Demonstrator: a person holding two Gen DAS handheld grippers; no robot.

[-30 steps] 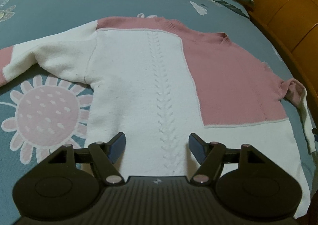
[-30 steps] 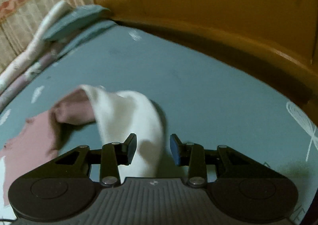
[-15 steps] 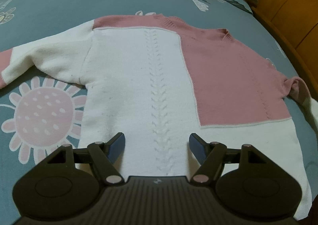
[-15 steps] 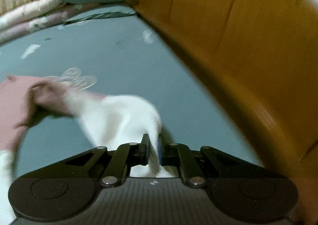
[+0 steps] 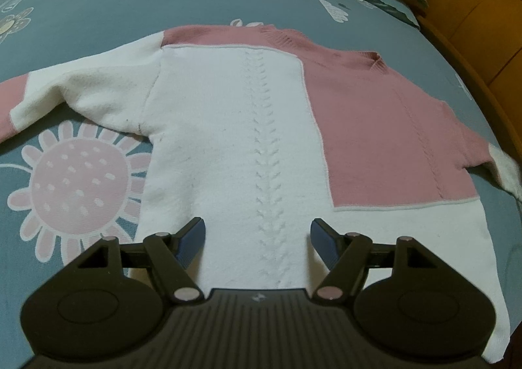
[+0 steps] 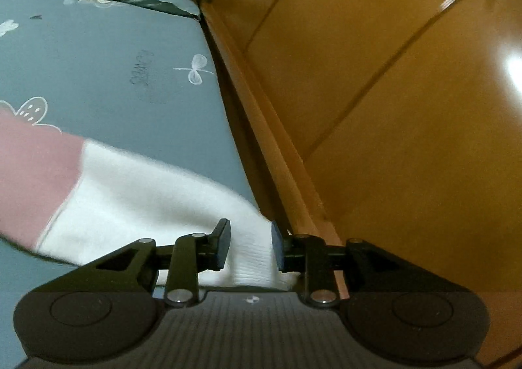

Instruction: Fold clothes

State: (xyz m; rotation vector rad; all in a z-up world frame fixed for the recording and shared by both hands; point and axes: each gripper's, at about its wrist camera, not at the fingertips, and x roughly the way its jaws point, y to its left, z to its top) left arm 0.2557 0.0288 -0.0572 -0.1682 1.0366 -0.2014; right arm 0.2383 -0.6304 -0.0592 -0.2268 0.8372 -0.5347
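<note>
While the pink-and-white sweater (image 5: 248, 147) lies flat on the bed (image 5: 98, 4), left hand-held gripper (image 5: 257, 235) wide above its hem, right hand-held gripper (image 6: 250, 246) parted around the white sleeve cuff (image 6: 251, 264).

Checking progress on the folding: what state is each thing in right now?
Sweater: spread flat on the bed, unfolded.
Left sleeve: stretched out sideways, flat.
Right sleeve: pulled out straight, cuff between the right gripper's fingers.
Left gripper: open, over the hem.
Right gripper: open, around the cuff.
</note>
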